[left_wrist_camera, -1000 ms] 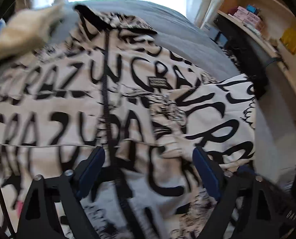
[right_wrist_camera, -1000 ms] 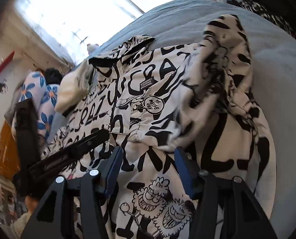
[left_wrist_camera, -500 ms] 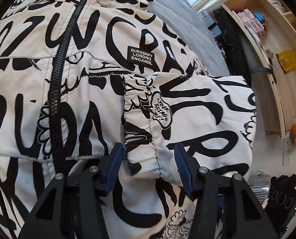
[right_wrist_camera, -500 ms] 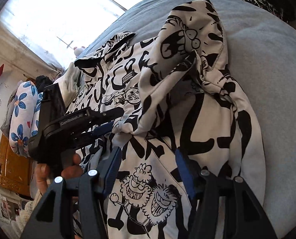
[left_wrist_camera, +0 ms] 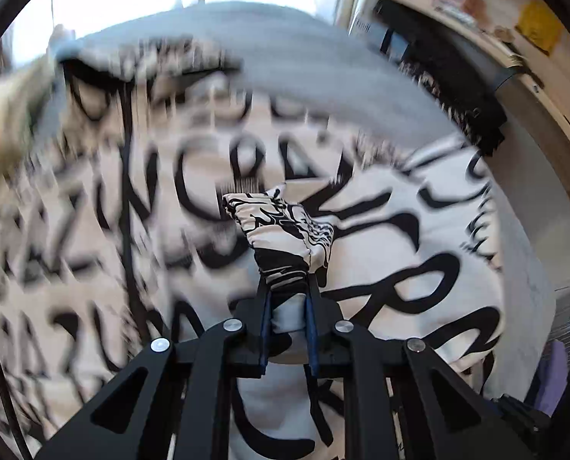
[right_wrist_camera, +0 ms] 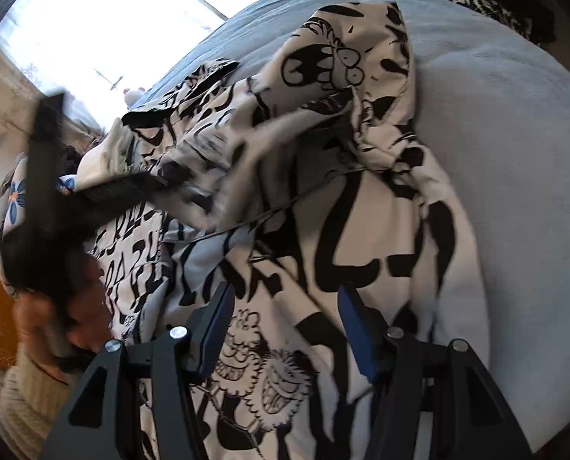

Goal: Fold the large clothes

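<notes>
Left gripper (left_wrist_camera: 288, 299) jaws closing on the sleeve cuff (left_wrist_camera: 281, 226) (formerly apart).

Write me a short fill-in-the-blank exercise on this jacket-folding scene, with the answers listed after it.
1. The left gripper is closing its fingers on the jacket's ____.
2. The right gripper hovers over the jacket with its fingers ____.
3. The jacket lies on a ____ bedspread.
4. The jacket's black lettering is printed on a ____ ground.

Answers: cuff; open; grey; white
</notes>
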